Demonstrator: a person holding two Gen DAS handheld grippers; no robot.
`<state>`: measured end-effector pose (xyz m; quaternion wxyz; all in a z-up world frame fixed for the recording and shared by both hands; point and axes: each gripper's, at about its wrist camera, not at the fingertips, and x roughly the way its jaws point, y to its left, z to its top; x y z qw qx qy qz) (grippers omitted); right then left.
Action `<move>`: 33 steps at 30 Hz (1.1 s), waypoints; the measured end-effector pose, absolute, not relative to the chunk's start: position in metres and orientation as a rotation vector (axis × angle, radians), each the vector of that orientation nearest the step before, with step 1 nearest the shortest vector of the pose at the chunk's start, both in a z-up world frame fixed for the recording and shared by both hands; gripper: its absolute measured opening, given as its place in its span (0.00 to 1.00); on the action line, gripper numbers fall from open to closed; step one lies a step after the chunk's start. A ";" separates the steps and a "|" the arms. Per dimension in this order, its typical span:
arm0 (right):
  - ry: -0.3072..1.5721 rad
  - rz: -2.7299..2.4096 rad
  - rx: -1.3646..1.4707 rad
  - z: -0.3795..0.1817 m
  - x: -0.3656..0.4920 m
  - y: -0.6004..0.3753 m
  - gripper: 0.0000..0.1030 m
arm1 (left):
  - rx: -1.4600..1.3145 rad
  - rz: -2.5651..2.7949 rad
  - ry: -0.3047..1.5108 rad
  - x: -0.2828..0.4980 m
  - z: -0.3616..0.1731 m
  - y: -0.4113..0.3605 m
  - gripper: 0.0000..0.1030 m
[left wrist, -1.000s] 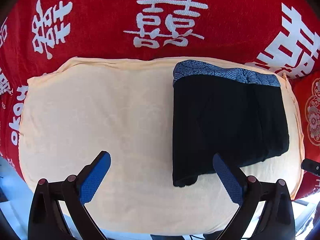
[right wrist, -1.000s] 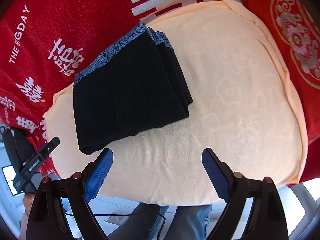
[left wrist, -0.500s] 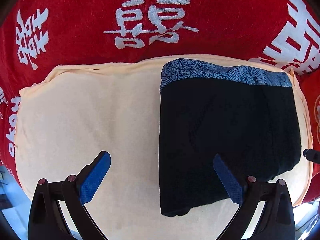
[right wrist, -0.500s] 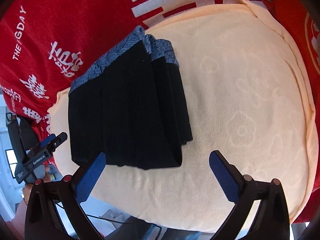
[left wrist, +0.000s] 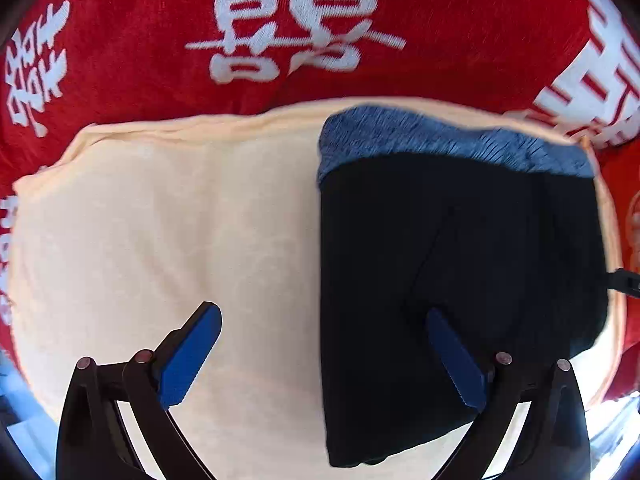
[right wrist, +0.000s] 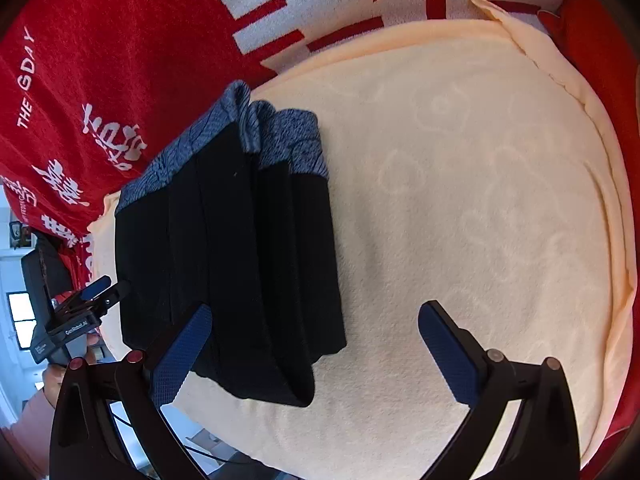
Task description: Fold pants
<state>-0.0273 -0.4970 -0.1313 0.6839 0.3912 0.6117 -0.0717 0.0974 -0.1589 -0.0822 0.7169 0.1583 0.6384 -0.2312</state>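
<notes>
The black pants with a blue patterned waistband lie folded into a rectangle on a cream towel. They also show in the right wrist view. My left gripper is open and empty, straddling the pants' left edge from above. My right gripper is open and empty, over the pants' near right corner. The left gripper also shows at the left edge of the right wrist view.
A red blanket with white characters lies under and behind the towel. The towel's near edge hangs over the surface front. A red patterned cushion sits at the far right.
Both grippers moved closer and lower toward the folded pants. The pants have not moved. Both grippers stay open.
</notes>
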 end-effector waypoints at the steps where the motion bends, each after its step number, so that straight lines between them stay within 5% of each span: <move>1: 1.359 -0.149 0.885 -0.131 -0.027 -0.500 1.00 | 0.331 -0.536 1.405 0.100 -0.080 -0.158 1.00; 12: 1.249 0.142 1.099 -0.170 -0.006 -0.523 0.99 | 0.109 -0.868 1.518 0.135 -0.122 -0.156 1.00; 19: 1.235 0.254 1.236 -0.202 0.005 -0.521 0.85 | -0.012 -0.890 1.573 0.136 -0.147 -0.168 1.00; 21: 1.245 0.221 1.220 -0.202 0.006 -0.520 0.75 | -0.038 -0.876 1.556 0.133 -0.145 -0.167 0.92; 22: 1.245 0.204 1.225 -0.201 0.005 -0.519 0.65 | -0.093 -0.898 1.566 0.130 -0.143 -0.168 0.75; 23: 1.239 0.202 1.247 -0.200 0.001 -0.520 0.56 | -0.107 -0.886 1.565 0.128 -0.140 -0.168 0.73; 28: 1.210 0.213 1.251 -0.177 -0.002 -0.515 0.45 | -0.066 -0.841 1.523 0.117 -0.112 -0.169 0.60; 33: 1.181 0.276 1.288 -0.152 -0.015 -0.509 0.44 | -0.093 -0.802 1.500 0.102 -0.079 -0.150 0.59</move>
